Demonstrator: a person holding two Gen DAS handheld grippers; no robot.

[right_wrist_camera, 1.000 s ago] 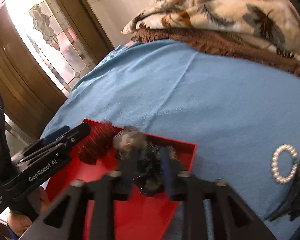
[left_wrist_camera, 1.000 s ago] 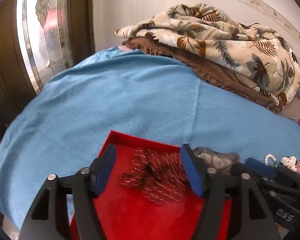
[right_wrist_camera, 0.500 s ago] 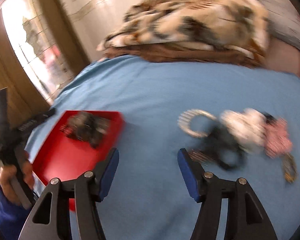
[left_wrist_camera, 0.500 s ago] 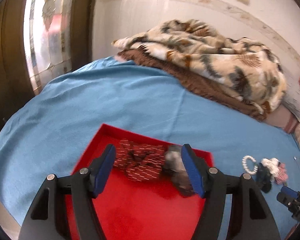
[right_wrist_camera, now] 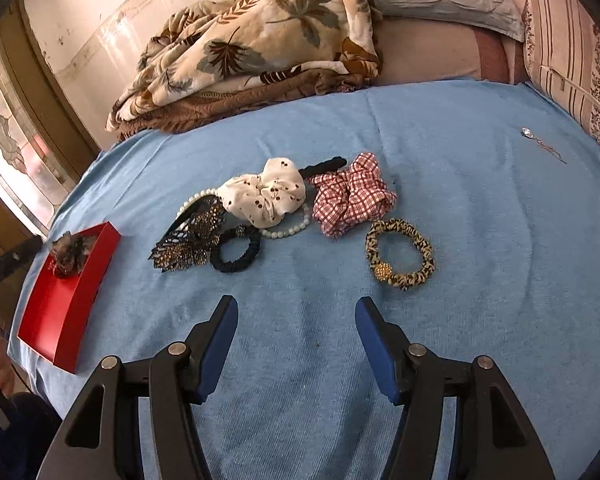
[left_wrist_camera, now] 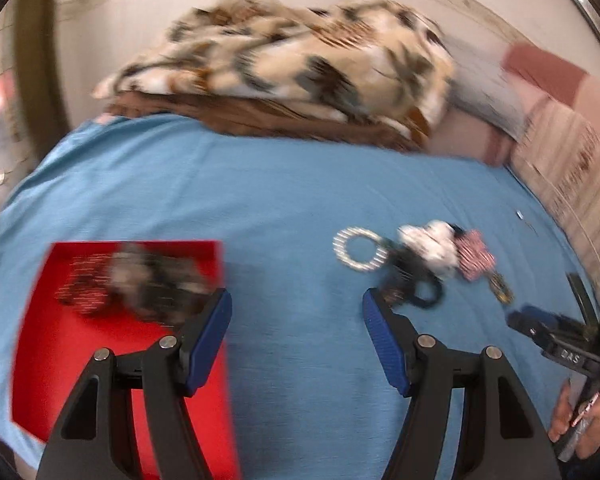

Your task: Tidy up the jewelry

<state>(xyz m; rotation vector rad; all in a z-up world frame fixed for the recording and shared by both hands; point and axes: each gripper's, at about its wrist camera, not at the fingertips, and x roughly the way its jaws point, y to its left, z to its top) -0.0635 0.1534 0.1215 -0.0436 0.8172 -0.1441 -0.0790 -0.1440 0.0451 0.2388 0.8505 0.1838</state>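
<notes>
Both grippers released, nothing between fingers: left gripper point(left_wrist_camera: 296, 312), right gripper point(right_wrist_camera: 294, 318) just opened, facing loose scrunchie pile point(right_wrist_camera: 284, 196); flat red tray point(right_wrist_camera: 70, 292) collects sorted pieces.

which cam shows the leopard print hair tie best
The right wrist view. There the leopard print hair tie lies sharp and whole on the blue sheet, just right of the red checked scrunchie, its gold bead visible. In the left wrist view it is only a small motion-blurred smear beyond the scrunchies.
</notes>
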